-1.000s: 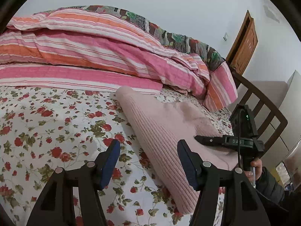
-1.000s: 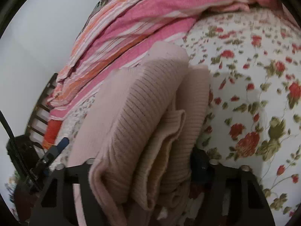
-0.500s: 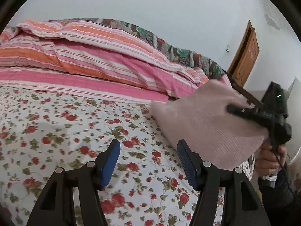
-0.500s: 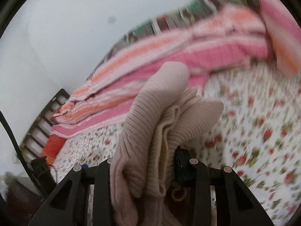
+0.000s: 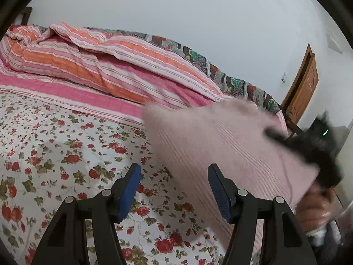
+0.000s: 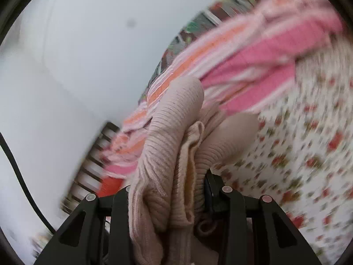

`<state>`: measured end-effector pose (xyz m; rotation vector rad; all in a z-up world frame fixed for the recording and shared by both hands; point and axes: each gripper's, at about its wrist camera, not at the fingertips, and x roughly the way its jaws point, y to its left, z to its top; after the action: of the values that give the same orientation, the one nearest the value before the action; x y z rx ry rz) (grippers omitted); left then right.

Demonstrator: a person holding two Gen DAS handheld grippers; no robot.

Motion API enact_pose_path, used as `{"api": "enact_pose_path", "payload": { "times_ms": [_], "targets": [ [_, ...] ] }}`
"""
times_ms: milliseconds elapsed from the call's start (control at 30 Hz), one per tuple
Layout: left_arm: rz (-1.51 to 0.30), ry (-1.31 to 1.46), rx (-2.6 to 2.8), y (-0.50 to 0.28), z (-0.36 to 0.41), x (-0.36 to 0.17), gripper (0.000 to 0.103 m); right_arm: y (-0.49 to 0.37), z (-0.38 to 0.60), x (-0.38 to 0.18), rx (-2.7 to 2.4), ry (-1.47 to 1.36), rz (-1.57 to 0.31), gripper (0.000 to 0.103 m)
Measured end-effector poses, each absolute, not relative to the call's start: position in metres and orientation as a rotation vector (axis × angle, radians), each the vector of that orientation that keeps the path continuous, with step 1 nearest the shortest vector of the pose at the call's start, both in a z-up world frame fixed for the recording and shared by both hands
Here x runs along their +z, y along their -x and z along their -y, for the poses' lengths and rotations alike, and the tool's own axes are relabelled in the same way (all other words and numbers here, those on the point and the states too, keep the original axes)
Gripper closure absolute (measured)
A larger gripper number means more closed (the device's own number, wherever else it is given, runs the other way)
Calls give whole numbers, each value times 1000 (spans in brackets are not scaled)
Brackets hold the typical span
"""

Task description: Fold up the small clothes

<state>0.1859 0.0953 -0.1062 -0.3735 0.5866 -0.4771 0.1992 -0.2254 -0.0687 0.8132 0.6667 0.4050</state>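
Blue-padded left tongs hang open and empty over the bed; right tongs pinch the folded pink sweater aloft. Grip firmly, carry level, so the layers don't slide apart.

Both wrist views low over bed, sharing sweater, quilt

The right tool and the hand under it are motion-blurred. The folded sweater hides that tool's pads.
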Motion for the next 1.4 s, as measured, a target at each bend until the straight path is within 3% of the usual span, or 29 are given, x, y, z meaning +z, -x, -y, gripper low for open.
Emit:
{"api": "enact_pose_path", "payload": {
  "times_ms": [167, 233, 500, 600, 700, 833, 1167, 1400],
  "targets": [
    [-640, 305, -481, -194, -81, -113, 42, -204, 246, -146, 204, -714, -806, 64],
    [-654, 281, -481, -195, -73, -117, 42, -202, 255, -163, 174, -638, -854, 57],
    [-729, 318, -503, -217, -53, -136, 42, -192, 233, -110, 207, -210, -734, 54],
    [-750, 338, -508, -227, -47, -144, 42, -207, 233, -100, 216, -172, -703, 61],
    [-768, 334, -491, -235, -42, -150, 42, -226, 234, -110, 187, -137, -735, 86],
    [-790, 349, -511, -242, -38, -158, 42, -231, 252, -151, 174, -130, -794, 88],
    [-767, 338, -533, -251, -35, -160, 42, -223, 260, -150, 212, -180, -765, 87],
    [-854, 328, -490, -304, -22, -159, 43, -220, 264, -150, 241, -201, -759, 87]
  ]
}}
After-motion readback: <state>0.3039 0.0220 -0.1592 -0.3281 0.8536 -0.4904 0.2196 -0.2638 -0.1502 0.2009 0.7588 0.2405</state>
